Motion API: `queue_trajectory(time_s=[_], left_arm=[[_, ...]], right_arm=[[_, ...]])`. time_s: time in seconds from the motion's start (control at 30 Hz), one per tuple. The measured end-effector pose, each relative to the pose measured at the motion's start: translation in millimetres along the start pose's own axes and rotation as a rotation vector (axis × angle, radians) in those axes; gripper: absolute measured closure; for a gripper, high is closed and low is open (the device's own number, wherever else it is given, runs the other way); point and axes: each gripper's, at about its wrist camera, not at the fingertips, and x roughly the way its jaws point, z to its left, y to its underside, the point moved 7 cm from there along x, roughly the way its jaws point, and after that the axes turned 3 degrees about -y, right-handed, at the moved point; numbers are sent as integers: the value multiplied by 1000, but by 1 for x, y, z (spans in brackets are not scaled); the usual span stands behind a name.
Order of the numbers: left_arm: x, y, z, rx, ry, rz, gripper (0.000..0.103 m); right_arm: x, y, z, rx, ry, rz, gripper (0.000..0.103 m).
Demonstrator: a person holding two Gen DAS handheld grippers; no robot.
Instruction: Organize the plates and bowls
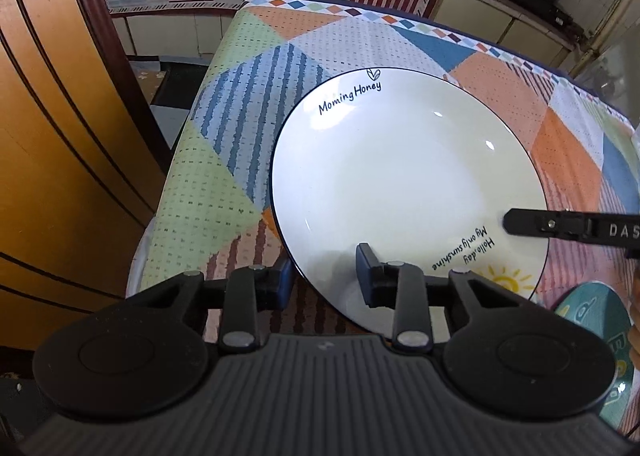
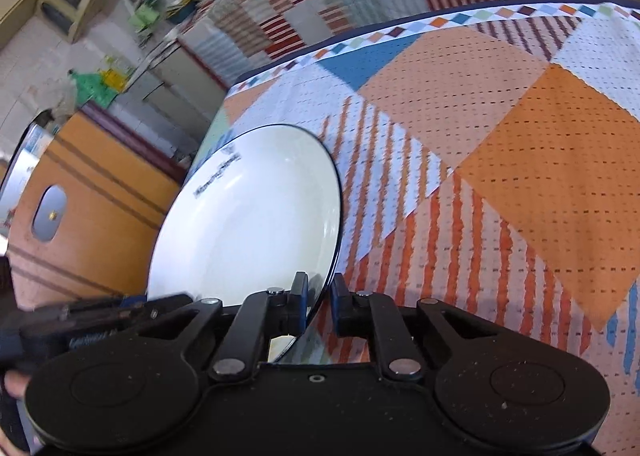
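A white plate (image 1: 400,176) with a dark rim and the words "Morning Honey" lies over the patchwork tablecloth. My left gripper (image 1: 324,276) straddles its near rim, one finger under it and one finger on top, with a wide gap between them. My right gripper (image 2: 320,296) has its two fingers on either side of the same plate (image 2: 256,216) at its right edge, closed onto the rim. One finger of the right gripper (image 1: 560,226) shows over the plate in the left wrist view.
The table (image 1: 224,176) has its left edge close to an orange wooden cabinet (image 1: 48,136). A teal patterned dish (image 1: 600,340) sits at the near right. A striped cloth hangs behind the table (image 2: 320,8). Bare tablecloth lies to the right of the plate (image 2: 520,156).
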Motion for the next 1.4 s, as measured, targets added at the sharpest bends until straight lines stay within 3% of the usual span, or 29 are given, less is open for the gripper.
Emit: queue_trajectory(time_s=[0.1,0.3,0.77,1.1,1.4], left_arm=[[-17,4,-11,81,-10,-24,74],[-72,19,-35,122,-24,-77,73],[-173,45,-87,152,75,-104,73],[-195,90,-118,198,140,-95,73],[-178,119,-127,201,154,-39,73]], right_arm=[[-8,6,3,-44,7,15,85],[-48,19,13,-87,-37,-16,85],[-172,45,48,-172,2,-62,82],[-224,96,37,-134,13,-118,82],[-225,131,17,-70,29,-109,81]])
